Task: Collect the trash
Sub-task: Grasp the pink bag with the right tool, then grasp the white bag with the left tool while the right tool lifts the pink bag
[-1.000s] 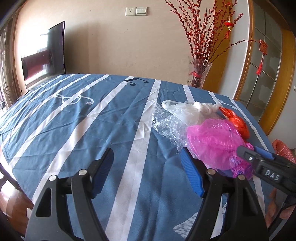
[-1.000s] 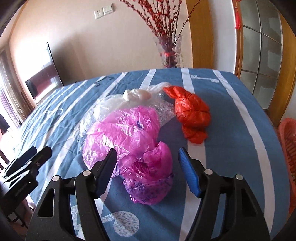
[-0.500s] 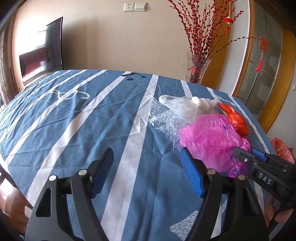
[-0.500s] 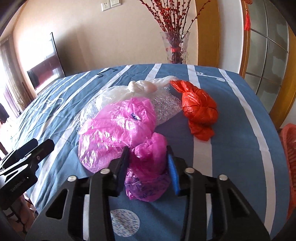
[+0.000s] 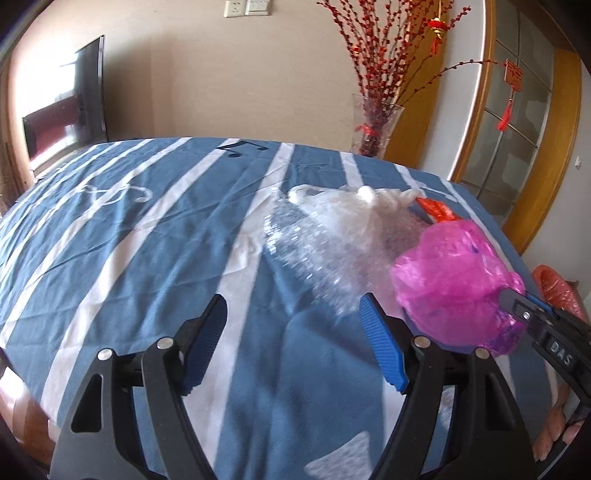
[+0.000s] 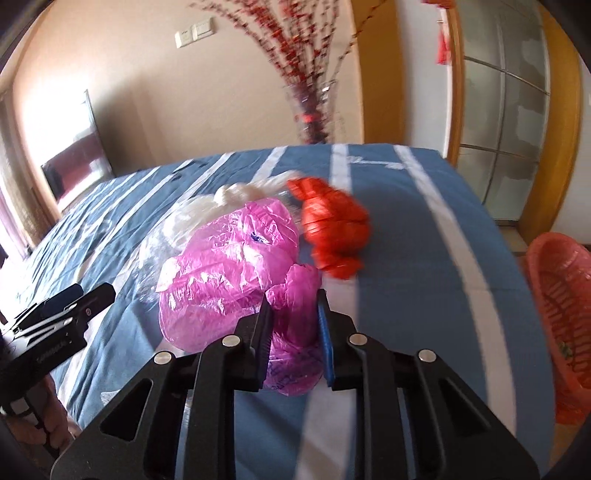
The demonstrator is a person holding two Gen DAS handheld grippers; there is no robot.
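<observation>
Leftmost in the room, a dark flat screen (image 5: pixel 74 99) leans against the beige wall (image 5: pixel 229 85), which carries a pair of white wall plates (image 5: pixel 246 6) high up. Below it spreads the blue cloth with white stripes (image 5: pixel 155 236) that covers the table, printed with music notes and lightly creased. Over the bare cloth near the front edge hangs the left gripper (image 5: pixel 291 332), its jaws spread wide with nothing between them. Further right on the cloth lies a heap of trash: crumpled clear bubble wrap (image 5: pixel 314 251) touching a whitish knotted bag (image 6: pixel 221 199), then the pink plastic bag (image 6: pixel 229 273), and just beside that an orange-red bag (image 6: pixel 332 232). The right gripper (image 6: pixel 293 314) has just been closing its jaws, and they now pinch a bunched fold of the pink plastic bag at its near end. Behind the heap, at the far edge of the table, stands a glass vase of red berry branches (image 5: pixel 376 122). To the right come a wood-framed glass door (image 6: pixel 517 122) hung with red ornaments and, off the table's right side, an orange mesh basket (image 6: pixel 561 314).
</observation>
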